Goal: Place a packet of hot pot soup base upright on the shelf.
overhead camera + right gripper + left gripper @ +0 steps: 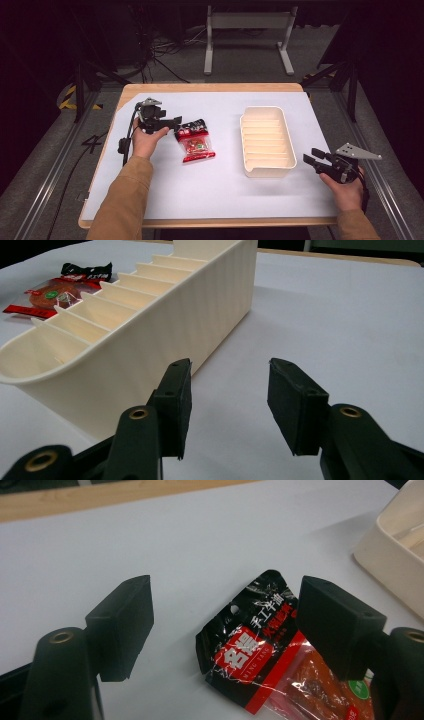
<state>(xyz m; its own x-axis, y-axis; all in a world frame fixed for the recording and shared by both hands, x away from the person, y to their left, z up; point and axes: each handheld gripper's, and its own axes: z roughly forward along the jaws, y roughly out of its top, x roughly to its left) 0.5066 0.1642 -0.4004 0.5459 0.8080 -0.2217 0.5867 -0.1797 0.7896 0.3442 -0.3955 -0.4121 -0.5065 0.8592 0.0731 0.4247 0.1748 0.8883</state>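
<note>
Counting from your left, you have one left gripper (176,123), one snack packet (196,143), one cream tray (248,154) and one right gripper (311,156) on a single white table cover (210,190). Your left gripper's jaws stand wide apart and hold nothing; they sit at the packet's upper left corner, and its own view puts the packet's (260,650) black top edge low between them, one jaw overlapping it, though you cannot tell contact there. That close view also reads the white lettering and the red band, which the high view blurs. The packet lies flat, left of the tray and apart from it. The right gripper's view shows the tray's (150,335) ribbed floor and its outer wall just beside your open, empty jaws. The high view alone shows the wooden table edge (210,87) around the cover, with bare cover in front of the packet and tray.
</note>
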